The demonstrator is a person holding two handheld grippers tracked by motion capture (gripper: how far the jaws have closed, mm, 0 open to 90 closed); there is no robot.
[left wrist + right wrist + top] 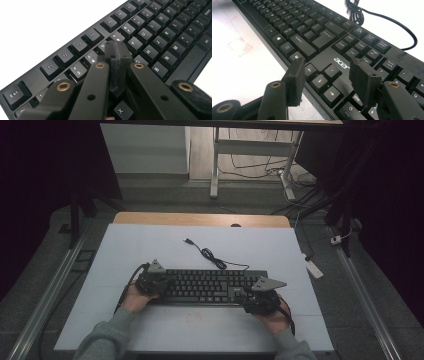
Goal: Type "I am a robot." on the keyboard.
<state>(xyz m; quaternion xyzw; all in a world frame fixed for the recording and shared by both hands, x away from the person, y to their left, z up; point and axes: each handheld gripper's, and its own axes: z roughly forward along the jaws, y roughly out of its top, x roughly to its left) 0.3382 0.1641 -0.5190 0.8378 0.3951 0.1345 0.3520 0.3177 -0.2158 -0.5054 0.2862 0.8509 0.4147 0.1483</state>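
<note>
White table point(150, 245), dim room; keyboard point(210, 285) near front; left claw point(117, 72) clenched empty, right claw point(329, 75) released.

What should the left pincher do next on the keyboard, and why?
Probably dip a little and press one key. The left gripper is shut, its joined tips hovering over the keyboard letter rows like a single poking finger, while the right gripper waits open above the arrow keys.

Left gripper point(117, 62) jaws pressed together, right gripper point(325, 75) jaws spread apart, both forearms low.
</note>
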